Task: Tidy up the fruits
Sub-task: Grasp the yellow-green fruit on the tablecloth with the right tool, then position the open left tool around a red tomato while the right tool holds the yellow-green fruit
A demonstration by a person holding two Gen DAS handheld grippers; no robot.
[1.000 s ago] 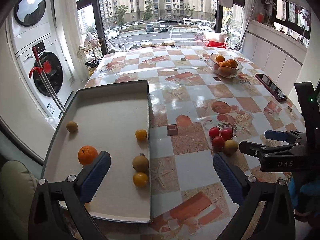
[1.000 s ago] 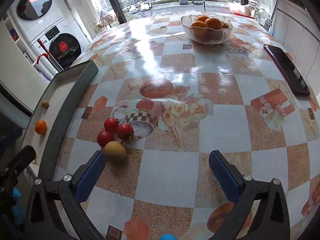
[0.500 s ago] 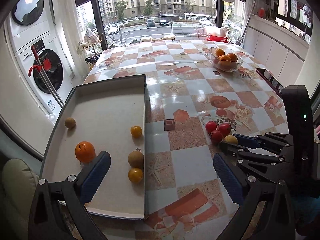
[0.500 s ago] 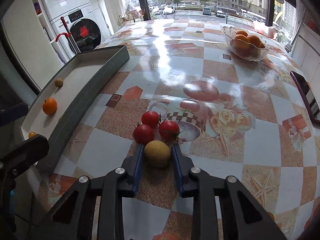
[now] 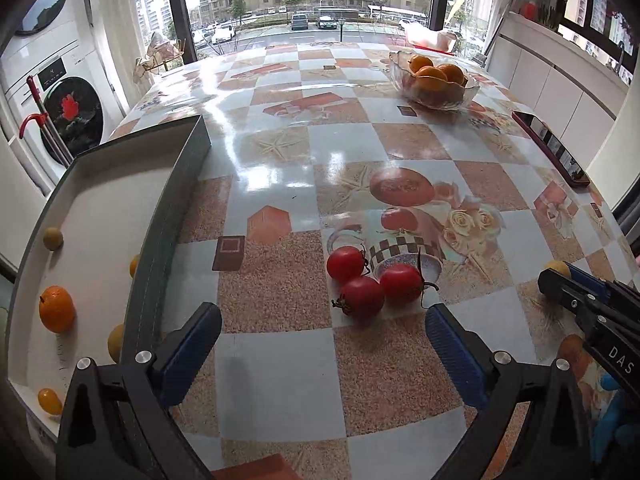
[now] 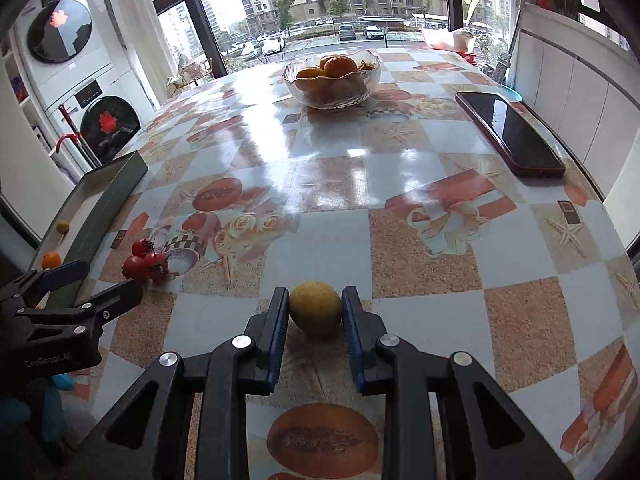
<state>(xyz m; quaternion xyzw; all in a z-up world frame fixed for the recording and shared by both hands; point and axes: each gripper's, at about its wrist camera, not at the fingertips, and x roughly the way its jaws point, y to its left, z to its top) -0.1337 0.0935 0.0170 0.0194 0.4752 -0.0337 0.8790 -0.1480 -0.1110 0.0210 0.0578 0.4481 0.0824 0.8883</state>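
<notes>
And the right gripper has it! Half a second ago the yellow fruit sat touching the tomatoes; now it's clamped between the jaws, well clear of them to the right. Left gripper has swung over to the tomatoes, jaws spread wide, empty. Tray on the left looks like the destination.
</notes>
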